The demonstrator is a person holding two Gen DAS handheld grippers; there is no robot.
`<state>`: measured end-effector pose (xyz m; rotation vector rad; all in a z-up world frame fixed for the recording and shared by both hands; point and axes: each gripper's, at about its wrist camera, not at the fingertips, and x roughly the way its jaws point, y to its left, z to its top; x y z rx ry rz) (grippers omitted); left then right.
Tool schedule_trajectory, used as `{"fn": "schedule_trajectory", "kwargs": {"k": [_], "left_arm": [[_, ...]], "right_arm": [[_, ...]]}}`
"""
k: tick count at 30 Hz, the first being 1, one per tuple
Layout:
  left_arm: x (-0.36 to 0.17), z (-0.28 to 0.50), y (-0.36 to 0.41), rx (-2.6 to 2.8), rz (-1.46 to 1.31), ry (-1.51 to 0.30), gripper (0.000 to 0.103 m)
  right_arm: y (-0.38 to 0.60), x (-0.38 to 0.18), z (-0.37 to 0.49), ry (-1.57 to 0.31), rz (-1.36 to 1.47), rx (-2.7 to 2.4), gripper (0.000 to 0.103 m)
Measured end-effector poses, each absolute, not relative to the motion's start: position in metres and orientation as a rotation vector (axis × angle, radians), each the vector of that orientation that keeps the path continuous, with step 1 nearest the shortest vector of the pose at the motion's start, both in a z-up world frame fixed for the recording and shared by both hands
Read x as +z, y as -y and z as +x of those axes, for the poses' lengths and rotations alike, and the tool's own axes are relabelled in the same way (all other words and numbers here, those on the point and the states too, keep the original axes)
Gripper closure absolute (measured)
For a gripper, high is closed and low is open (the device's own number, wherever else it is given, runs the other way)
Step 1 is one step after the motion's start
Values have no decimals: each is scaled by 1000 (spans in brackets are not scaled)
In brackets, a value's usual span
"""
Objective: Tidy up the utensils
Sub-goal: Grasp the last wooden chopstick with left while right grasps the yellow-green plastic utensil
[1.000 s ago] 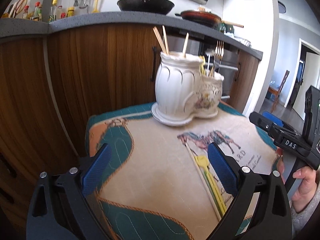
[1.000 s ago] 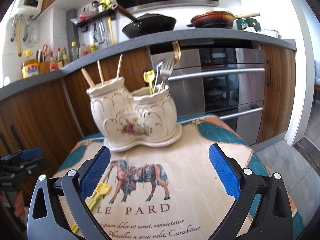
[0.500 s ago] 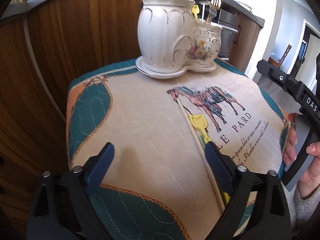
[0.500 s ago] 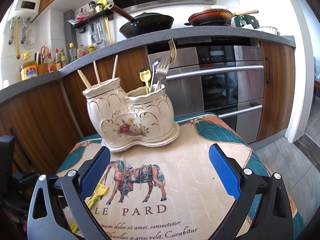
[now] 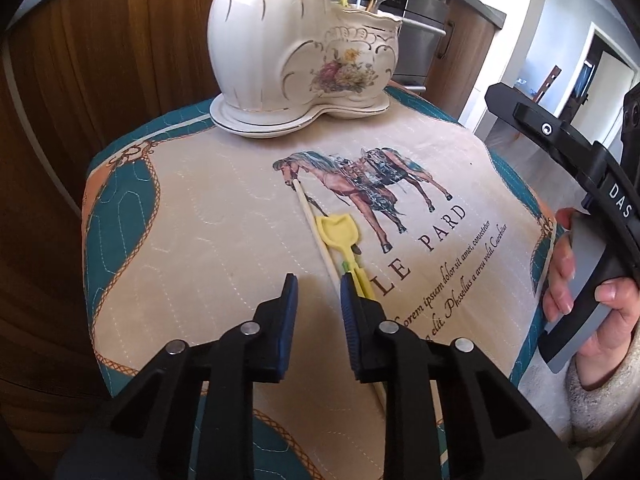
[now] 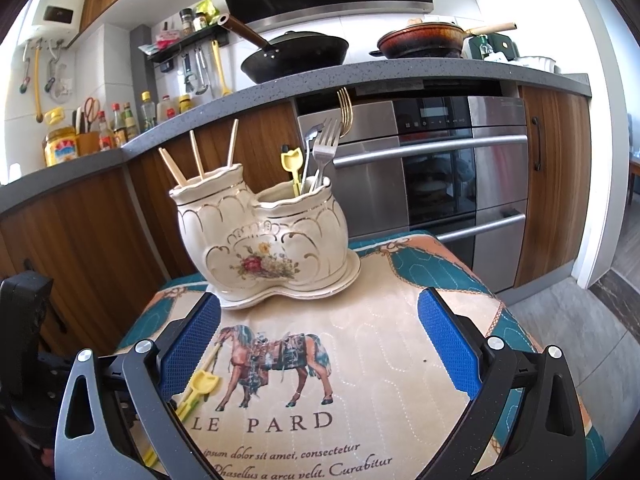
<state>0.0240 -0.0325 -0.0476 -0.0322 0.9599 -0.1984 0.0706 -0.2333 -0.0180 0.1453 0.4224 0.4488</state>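
Note:
A cream ceramic holder (image 5: 304, 60) (image 6: 264, 248) with two cups stands on its saucer at the far end of the horse-print mat (image 5: 192, 240). Chopsticks (image 6: 196, 156) stick out of one cup, forks (image 6: 324, 148) and a yellow spoon (image 6: 290, 162) out of the other. On the mat lie a pale chopstick (image 5: 314, 224) and another yellow spoon (image 5: 340, 230) (image 6: 202, 384). My left gripper (image 5: 317, 284) points down at them with its jaws closing. The chopstick runs along the inner edge of the right pad, not pinched. My right gripper (image 6: 318, 320) stays open and holds nothing, short of the holder.
The mat covers a small table in front of wooden cabinets (image 6: 80, 240) and a steel oven (image 6: 440, 168). A wok (image 6: 296, 56) and a pan (image 6: 420, 42) sit on the counter above. A person's hand (image 5: 592, 312) holds the right gripper's handle at the mat's right edge.
My left gripper has tipped downward and come closer to the mat over the chopstick and spoon, and its jaws have narrowed from wide apart. The right gripper has not moved.

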Motion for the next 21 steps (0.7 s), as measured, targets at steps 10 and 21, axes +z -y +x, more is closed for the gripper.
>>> {"fn": "schedule_trajectory", "kwargs": {"k": [10, 21], "left_arm": [[-46, 38, 40, -230, 22, -1022, 84], [-44, 35, 17, -233, 3, -1011, 95]], "right_arm": [[230, -18, 69, -427, 132, 454, 5], [221, -22, 71, -476, 91, 468, 5]]}}
